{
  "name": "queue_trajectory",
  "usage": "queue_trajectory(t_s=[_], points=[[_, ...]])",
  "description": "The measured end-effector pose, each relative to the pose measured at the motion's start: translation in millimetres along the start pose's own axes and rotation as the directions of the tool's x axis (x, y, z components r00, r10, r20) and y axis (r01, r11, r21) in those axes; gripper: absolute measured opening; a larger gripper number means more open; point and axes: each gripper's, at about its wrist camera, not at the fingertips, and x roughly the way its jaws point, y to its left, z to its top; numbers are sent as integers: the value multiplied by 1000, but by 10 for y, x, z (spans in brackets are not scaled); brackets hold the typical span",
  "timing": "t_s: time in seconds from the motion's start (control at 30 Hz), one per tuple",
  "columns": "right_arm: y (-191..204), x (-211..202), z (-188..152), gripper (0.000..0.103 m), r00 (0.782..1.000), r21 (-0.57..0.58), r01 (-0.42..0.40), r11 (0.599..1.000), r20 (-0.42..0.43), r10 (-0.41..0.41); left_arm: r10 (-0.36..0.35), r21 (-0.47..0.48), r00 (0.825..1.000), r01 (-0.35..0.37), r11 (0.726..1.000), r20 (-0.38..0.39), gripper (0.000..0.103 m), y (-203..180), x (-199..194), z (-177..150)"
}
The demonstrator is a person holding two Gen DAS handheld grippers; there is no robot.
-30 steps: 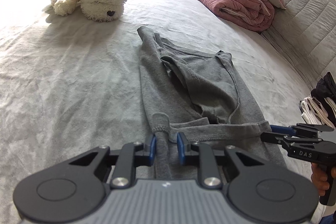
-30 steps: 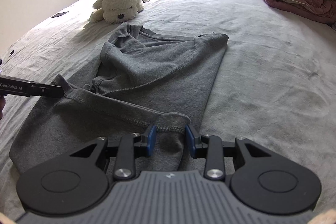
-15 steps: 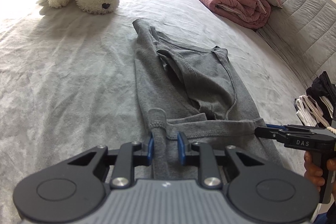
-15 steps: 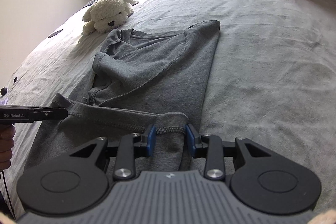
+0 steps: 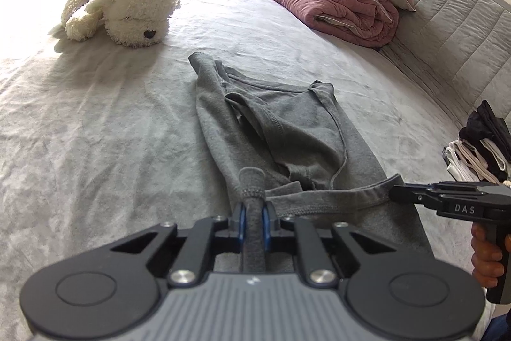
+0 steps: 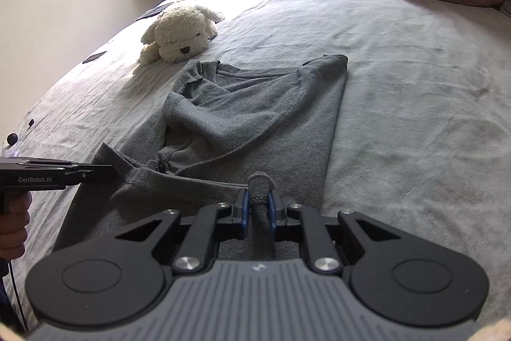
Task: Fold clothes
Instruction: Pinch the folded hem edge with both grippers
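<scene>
Grey knit cloth is bunched between your left gripper (image 5: pixel 253 218) fingers: its jaws are clenched on the near hem of the grey shirt (image 5: pixel 287 130), w/ a small roll of fabric poking up just ahead of the blue pads (image 5: pixel 241 219). Same story on your right gripper (image 6: pixel 259 211), which is pinched tight on the hem's other end, a nub of cloth standing up between its fingers.

From the left gripper, the shirt runs straight ahead on the bed (image 5: pixel 95 117), partly folded, w/ a sleeve and seam lying on top toward the right. The hem stretches from your left jaws off to the right, where the right gripper's tip meets it; the hand (image 5: pixel 487 258) around that handle shows at the far right edge.

From the right gripper, the shirt spreads ahead and to the left. The left gripper's nose sits at the left, touching the hem's far corner.

Beyond the shirt, ahead-left of both grippers, a white plush dog (image 6: pixel 179 35) lies on the sheet, apart from the cloth. A pink quilt (image 5: pixel 332 2) is stacked far ahead-right, near the headboard (image 5: pixel 447 18). A pile of folded clothes (image 5: pixel 476 146) sits to the right of the left gripper, clear of the shirt.
</scene>
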Motion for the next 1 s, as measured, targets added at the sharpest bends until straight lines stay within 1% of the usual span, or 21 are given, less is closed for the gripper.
queue_trajectory(t_s=[0.03, 0.13, 0.2, 0.33, 0.53, 0.6, 0.63, 0.77, 0.83, 0.87, 0.97, 1.0], points=[[-17, 26, -8, 21, 1000, 4, 2, 1000, -10, -1, 1, 0, 1000, -1, 1000, -3, 11, 1, 12, -3], [-69, 105, -30, 22, 999, 18, 6, 1000, -41, -6, -1, -14, 1000, 1, 1000, -9, 11, 21, 18, -6], [-99, 101, -42, 22, 999, 29, -2, 1000, -37, 3, 3, -13, 1000, -3, 1000, -1, 11, 20, -19, -4], [-14, 66, -45, 23, 1000, -10, 4, 1000, -27, -5, 13, 7, 1000, -13, 1000, 2, 11, -6, -39, -16], [44, 86, -40, 24, 1000, -23, 6, 1000, -29, -7, 30, 48, 1000, -29, 998, -4, 11, -57, -29, -44], [37, 103, -45, 24, 999, -18, 14, 1000, -35, -15, 35, 62, 999, -35, 997, -5, 14, -73, -25, -53], [31, 112, -48, 24, 999, -16, 16, 1000, -38, -17, 38, 68, 999, -37, 997, -6, 18, -82, -24, -58], [38, 122, -61, 24, 999, -17, 24, 1000, -38, -24, 63, 71, 998, -61, 996, -15, 19, -103, 49, -69], [57, 120, -65, 23, 999, -25, 31, 999, -36, -32, 79, 80, 997, -79, 994, -8, 16, -118, 60, -70], [66, 117, -65, 22, 999, -30, 38, 999, -34, -39, 87, 91, 996, -86, 992, -2, 13, -135, 55, -73], [94, 106, -63, 15, 998, -41, 59, 997, -26, -60, 112, 129, 994, -113, 985, 16, 8, -188, 41, -89], [106, 97, -60, 13, 998, -44, 63, 997, -22, -64, 121, 141, 992, -123, 982, 22, 8, -206, 36, -95]])
